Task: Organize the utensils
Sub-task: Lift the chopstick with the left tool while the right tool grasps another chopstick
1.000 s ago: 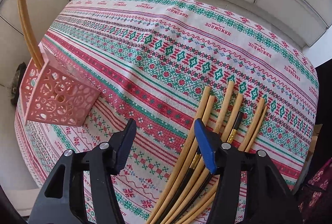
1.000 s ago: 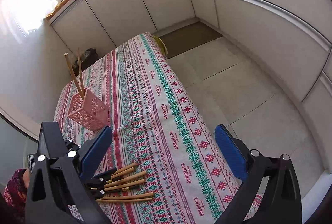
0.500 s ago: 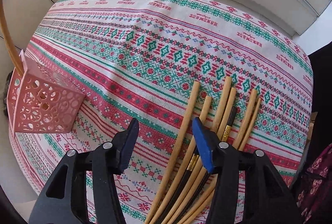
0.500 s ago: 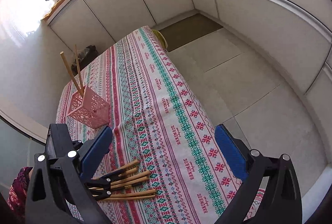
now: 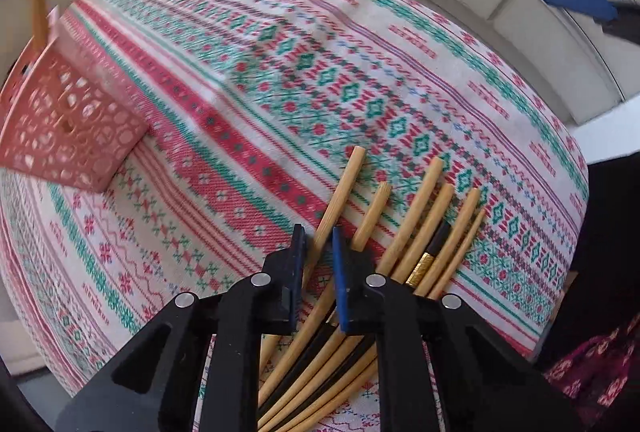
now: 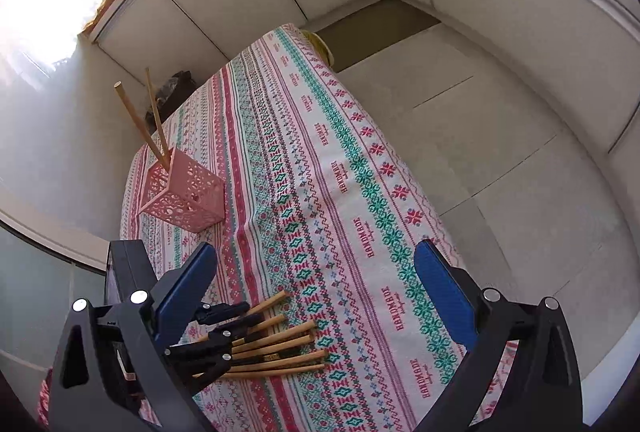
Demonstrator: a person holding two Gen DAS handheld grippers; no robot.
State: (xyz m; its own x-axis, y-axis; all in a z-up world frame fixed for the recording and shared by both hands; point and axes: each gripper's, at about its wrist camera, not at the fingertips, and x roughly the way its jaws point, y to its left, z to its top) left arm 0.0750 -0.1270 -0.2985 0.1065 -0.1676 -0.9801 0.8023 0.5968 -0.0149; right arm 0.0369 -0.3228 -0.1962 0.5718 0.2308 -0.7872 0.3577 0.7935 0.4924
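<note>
Black hand-held gripper (image 6: 316, 288), blue pads (image 6: 438, 288), silver screws

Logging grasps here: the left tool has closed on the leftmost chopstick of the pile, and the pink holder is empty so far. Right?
Not quite. The left tool is closed on the leftmost chopstick, but the pink holder is not empty: the right wrist view shows two chopsticks already standing in it.
</note>
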